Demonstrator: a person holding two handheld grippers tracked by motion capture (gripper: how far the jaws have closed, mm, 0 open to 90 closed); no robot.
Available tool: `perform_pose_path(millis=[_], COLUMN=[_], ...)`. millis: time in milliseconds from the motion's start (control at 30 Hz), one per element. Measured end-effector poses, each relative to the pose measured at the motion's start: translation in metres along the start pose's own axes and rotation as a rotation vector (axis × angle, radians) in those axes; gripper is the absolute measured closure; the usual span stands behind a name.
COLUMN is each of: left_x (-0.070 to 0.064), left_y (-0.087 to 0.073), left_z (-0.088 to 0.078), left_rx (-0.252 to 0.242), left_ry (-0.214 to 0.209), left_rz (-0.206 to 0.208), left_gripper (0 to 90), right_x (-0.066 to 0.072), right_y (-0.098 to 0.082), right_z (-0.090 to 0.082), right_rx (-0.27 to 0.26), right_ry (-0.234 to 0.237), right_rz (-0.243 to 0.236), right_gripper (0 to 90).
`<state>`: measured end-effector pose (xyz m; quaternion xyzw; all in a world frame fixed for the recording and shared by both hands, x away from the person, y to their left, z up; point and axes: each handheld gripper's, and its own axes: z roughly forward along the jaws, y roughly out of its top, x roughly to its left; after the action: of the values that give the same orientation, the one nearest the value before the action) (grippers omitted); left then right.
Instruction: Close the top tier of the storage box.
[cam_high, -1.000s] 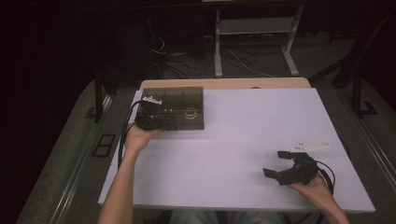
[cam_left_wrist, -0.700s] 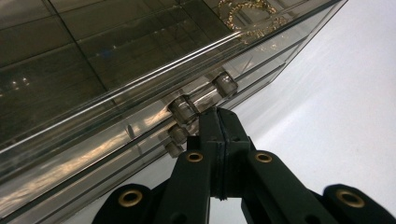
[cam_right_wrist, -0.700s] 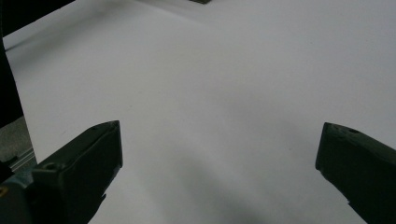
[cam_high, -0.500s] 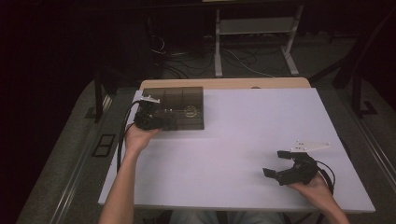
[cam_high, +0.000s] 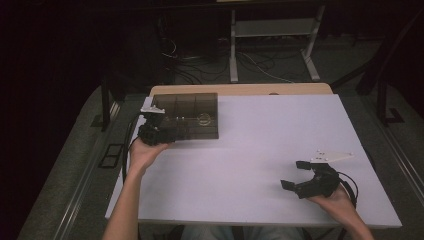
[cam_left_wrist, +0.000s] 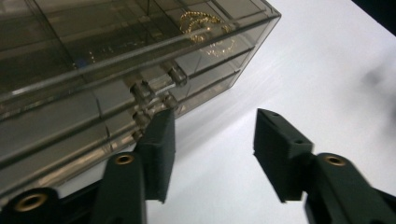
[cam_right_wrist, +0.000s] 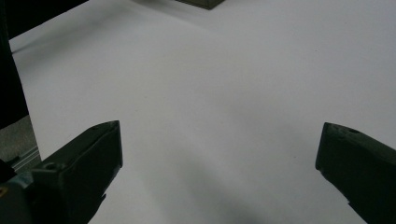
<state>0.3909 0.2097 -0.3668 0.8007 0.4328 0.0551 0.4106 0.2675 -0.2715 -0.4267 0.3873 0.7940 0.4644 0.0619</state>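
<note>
At the white counter's (cam_high: 260, 150) far left corner sits a smoky compartment box (cam_high: 192, 114); the left gripper (cam_left_wrist: 212, 135), jaws spread, touches its near side. Near the right edge, the right gripper (cam_high: 294, 175) hovers wide apart. Dark room, cables behind.

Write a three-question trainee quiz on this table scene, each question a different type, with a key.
1. True or false: the right gripper is clamped on the smoky clear box.
2. Multiple choice: the left gripper is (A) at the box's front wall by its small clear knobs, (B) resting mid-table, (C) lifted above the floor.
3. Fill in: through the box's top a coiled ______ chain shows.

Key: 1 false, its jaws stand wide apart over the bare white table. 2 A. 3 gold.
</note>
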Motion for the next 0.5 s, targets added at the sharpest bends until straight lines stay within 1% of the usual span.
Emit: perform_pose_path(millis=[33,67,133,167,200,300,333,400,467,500], left_x=[-0.001,-0.002,-0.005,-0.007,-0.008,-0.012,-0.013,-0.015,-0.017,-0.018], left_y=[-0.002,-0.003,-0.007,-0.008,-0.01,-0.013,-0.015,-0.016,-0.018,-0.019], left_z=[-0.002,-0.003,-0.007,-0.008,-0.01,-0.013,-0.015,-0.017,-0.019,-0.02], left_rx=[-0.007,-0.018,-0.041,-0.049,-0.055,-0.067,-0.065,-0.073,-0.096,-0.103], left_ry=[-0.001,0.004,0.024,0.039,0.053,0.071,0.075,0.067,0.061,0.06], left_rz=[0.005,0.001,-0.001,-0.003,0.005,0.009,0.01,0.001,-0.016,-0.015], left_gripper=[43.2,40.1,33.3,28.7,23.7,11.9,8.8,2.2,0.5,0.0], right_x=[0.0,0.0,0.0,0.0,0.0,0.001,0.001,0.001,0.001,0.001], right_y=[0.0,0.0,0.0,0.0,0.0,0.0,0.0,0.0,0.0,0.0], right_z=[0.0,0.0,0.0,0.0,0.0,0.0,0.0,0.001,0.0,0.0], right_rx=[0.0,0.0,-0.001,-0.001,-0.002,-0.001,0.0,0.001,-0.001,-0.003], right_ry=[0.001,0.001,0.001,0.002,0.002,0.002,0.0,0.001,0.001,-0.001], right_rz=[-0.001,-0.003,-0.002,-0.002,-0.003,-0.003,-0.007,-0.008,-0.008,-0.01], right_gripper=[0.0,0.1,0.0,0.0,0.1,0.1,0.0,0.0,0.0,0.1])
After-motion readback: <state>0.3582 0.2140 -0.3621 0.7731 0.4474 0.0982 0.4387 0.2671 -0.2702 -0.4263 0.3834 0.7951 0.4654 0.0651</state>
